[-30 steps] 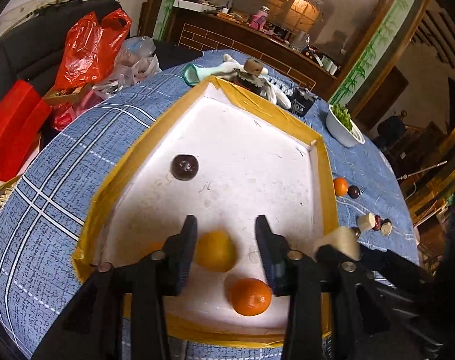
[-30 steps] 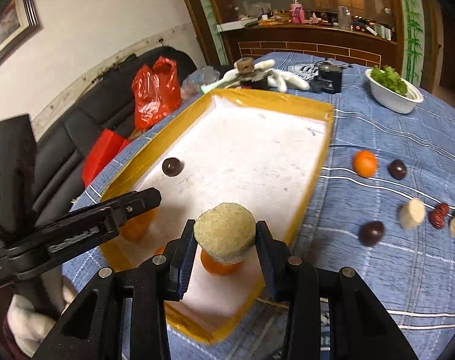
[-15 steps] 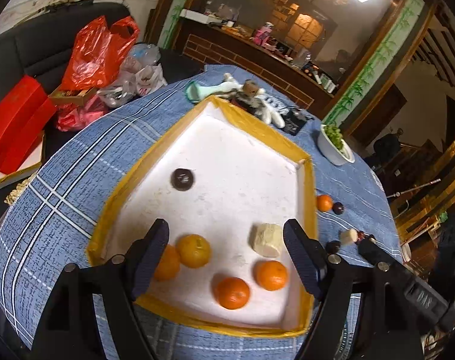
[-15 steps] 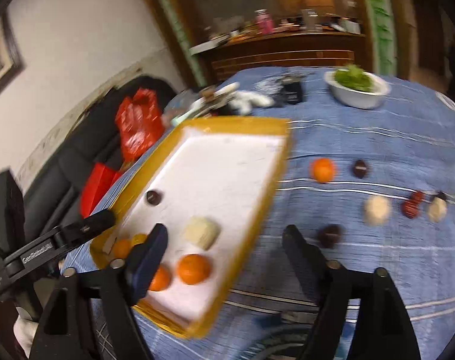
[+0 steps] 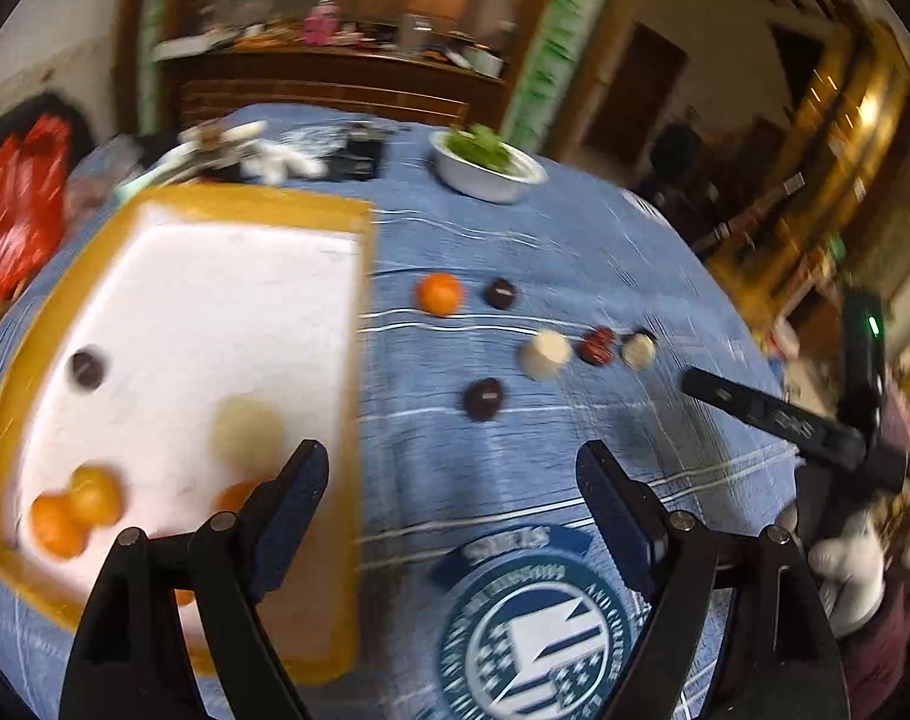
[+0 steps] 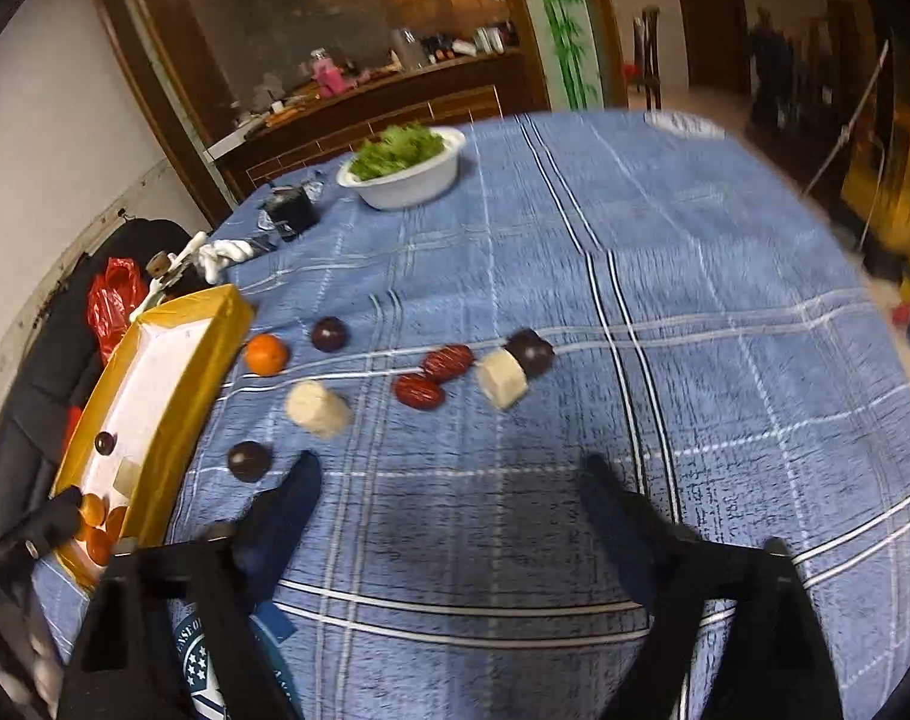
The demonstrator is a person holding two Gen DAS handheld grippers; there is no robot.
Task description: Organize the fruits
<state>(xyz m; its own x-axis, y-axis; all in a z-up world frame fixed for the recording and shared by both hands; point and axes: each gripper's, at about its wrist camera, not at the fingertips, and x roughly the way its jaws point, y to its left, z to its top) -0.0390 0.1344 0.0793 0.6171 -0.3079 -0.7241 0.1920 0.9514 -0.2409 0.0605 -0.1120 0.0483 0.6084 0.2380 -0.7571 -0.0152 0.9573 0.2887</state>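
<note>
A yellow-rimmed white tray (image 5: 359,312) holds several oranges (image 5: 95,495), a pale chunk (image 5: 246,429) and a dark round fruit (image 5: 89,367); it also shows in the right wrist view (image 6: 173,396). On the blue cloth lie an orange (image 6: 266,354), dark fruits (image 6: 249,461), pale chunks (image 6: 317,409) and red dates (image 6: 419,390). My left gripper (image 5: 452,480) is open and empty above the cloth by the tray's right rim. My right gripper (image 6: 449,486) is open and empty, above the cloth near the loose fruits.
A white bowl of greens (image 6: 404,168) stands at the back of the round table. A black box (image 6: 290,213) and a white glove (image 6: 224,253) lie behind the tray. A red bag (image 6: 113,306) sits on a dark sofa at the left.
Both grippers have opened and let go: the left of an orange, the right of a pale chunk, both now in the tray. Both have swung right, toward the loose fruits.
</note>
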